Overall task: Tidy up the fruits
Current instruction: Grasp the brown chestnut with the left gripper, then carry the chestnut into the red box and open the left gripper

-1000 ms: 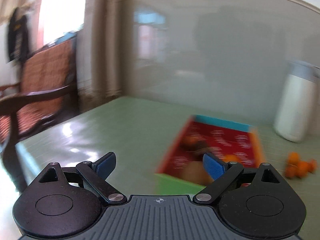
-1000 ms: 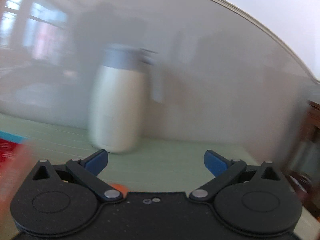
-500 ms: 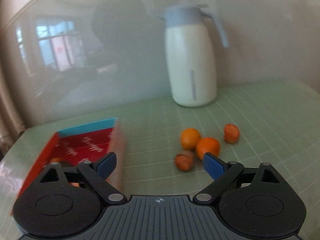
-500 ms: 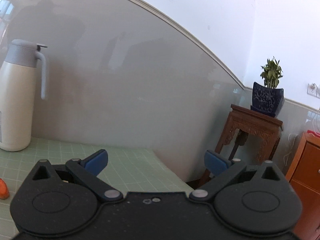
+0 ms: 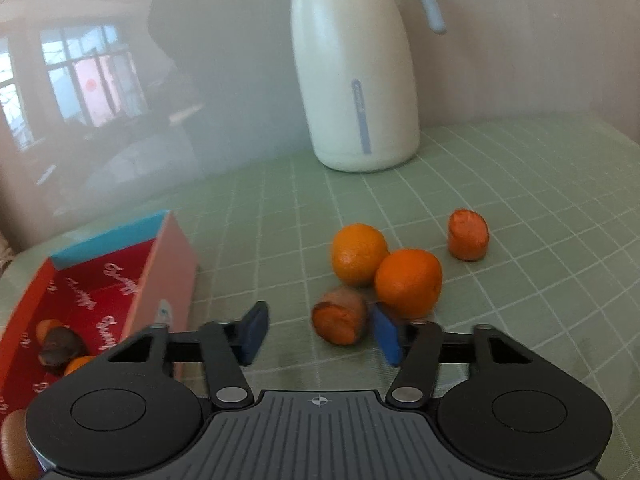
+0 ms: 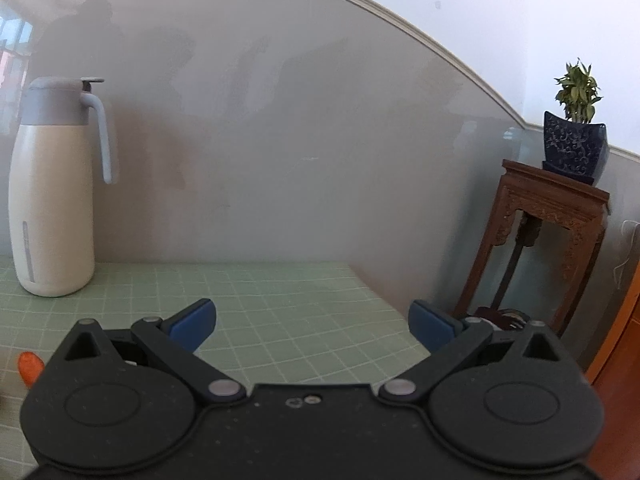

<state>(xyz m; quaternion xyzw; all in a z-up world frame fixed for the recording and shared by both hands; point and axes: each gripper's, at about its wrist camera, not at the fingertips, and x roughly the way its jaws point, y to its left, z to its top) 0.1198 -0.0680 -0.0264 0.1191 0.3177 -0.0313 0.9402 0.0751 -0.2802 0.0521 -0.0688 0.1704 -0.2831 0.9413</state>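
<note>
- The small reddish-brown fruit (image 5: 340, 320) lies on the green table (image 5: 520, 184), just in front of the left gripper (image 5: 320, 334). It sits next to the right blue pad (image 5: 386, 334) and is not yet squeezed.
- The left gripper's jaws are closing. The fruit is off to one side of the gap, so one pad may bump it first and roll it away.
- Two oranges (image 5: 384, 264) sit touching each other right behind it. The pad could push the nearer one, and it may roll.
- Another reddish fruit (image 5: 468, 234) lies farther off, by itself.
- The red box (image 5: 100, 280) on the left already has some fruit in it. A soft fruit may squash if the pads pinch too hard.
- The white jug (image 5: 356, 80) stands well behind, out of the way.
- The right gripper (image 6: 312, 326) is spread wide with nothing in it, pointing off past the table edge.
</note>
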